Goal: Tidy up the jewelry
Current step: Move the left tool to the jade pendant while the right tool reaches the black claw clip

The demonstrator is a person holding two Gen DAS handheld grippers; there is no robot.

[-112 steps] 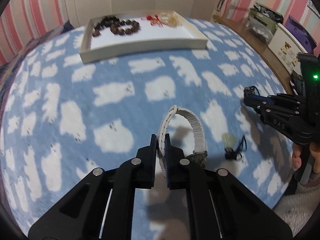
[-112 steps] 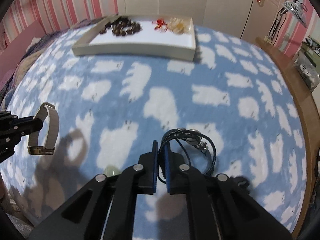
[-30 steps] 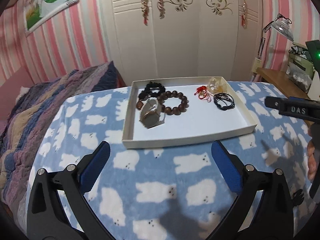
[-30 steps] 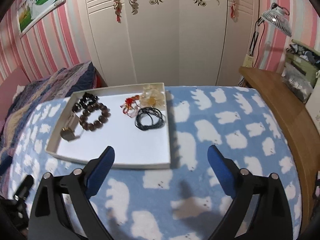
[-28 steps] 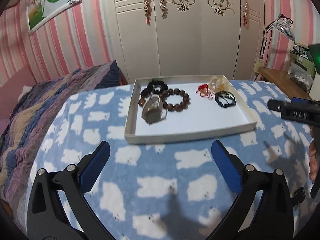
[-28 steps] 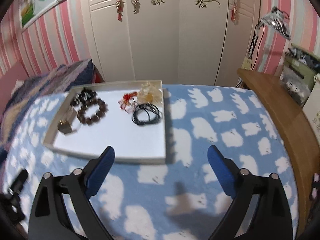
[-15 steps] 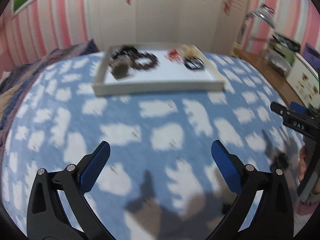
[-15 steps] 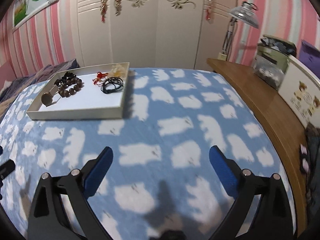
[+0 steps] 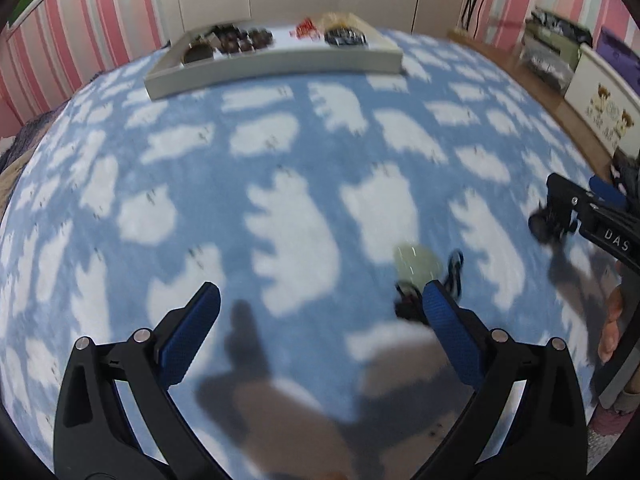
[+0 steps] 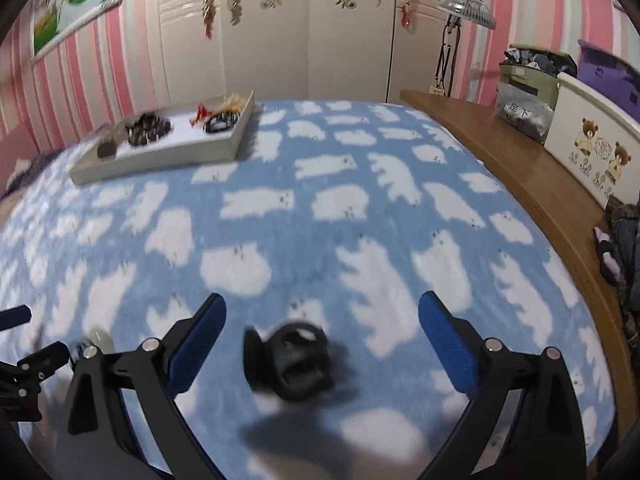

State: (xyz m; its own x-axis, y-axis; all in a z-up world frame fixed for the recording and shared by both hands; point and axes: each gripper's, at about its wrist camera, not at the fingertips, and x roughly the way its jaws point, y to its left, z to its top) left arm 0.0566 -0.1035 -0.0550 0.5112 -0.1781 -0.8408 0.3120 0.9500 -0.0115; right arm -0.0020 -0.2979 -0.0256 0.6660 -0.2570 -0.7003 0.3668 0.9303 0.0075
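My left gripper [image 9: 320, 300] is open and empty, low over the blue bear-print blanket [image 9: 280, 152]. A pale green pendant [image 9: 414, 262] on a black cord lies just ahead of its right finger [image 9: 440, 308]. My right gripper [image 10: 322, 308] is also open, with a blurred black ring-shaped piece [image 10: 292, 358] lying between its fingers on the blanket. In the left wrist view the right gripper [image 9: 576, 200] sits at the right edge above that black piece [image 9: 544, 228]. The white tray [image 9: 276, 60] at the far side holds brown beads [image 9: 244, 38], a watch [image 9: 198, 52] and a black cord bracelet [image 9: 344, 36].
A wooden ledge [image 10: 520, 168] runs along the blanket's right side, carrying a white box with bears [image 10: 592, 140] and a desk lamp [image 10: 468, 12]. A white wardrobe [image 10: 304, 28] stands behind the tray [image 10: 160, 156]. A hand [image 9: 612, 320] shows at the right edge.
Both grippers dropped and pulled back from the tray to the near part of the blanket. The pendant and the black piece came into view. The watch and cord bracelet held earlier now lie in the tray.
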